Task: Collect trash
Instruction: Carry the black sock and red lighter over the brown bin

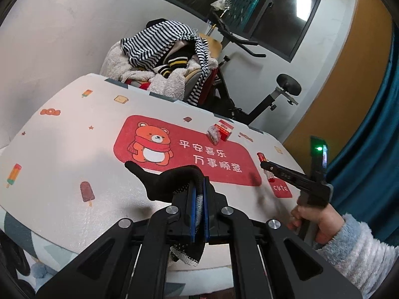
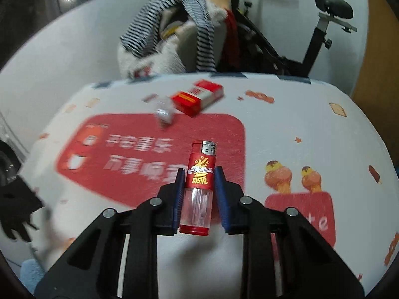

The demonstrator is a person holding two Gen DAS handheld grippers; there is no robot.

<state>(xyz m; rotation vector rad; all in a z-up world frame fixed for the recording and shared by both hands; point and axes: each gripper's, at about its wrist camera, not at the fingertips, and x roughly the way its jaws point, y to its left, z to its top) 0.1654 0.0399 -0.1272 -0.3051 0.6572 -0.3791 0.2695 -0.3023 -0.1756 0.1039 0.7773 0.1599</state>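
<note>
Left wrist view: your left gripper (image 1: 198, 200) at bottom centre is clamped on a black glove (image 1: 159, 183), soft and limp, so it droops either side of the pads. Upper right of it, one cigarette pack (image 1: 225, 130) and one crumpled wrapper (image 1: 213, 133) lie touching on the mat (image 1: 74, 144).

Right wrist view: your right gripper (image 2: 198, 182) at centre brackets one red lighter (image 2: 199, 184); whether the pads actually touch it I cannot tell. It's light, rigid and likely slick, so grip the flat sides mid-body.
</note>
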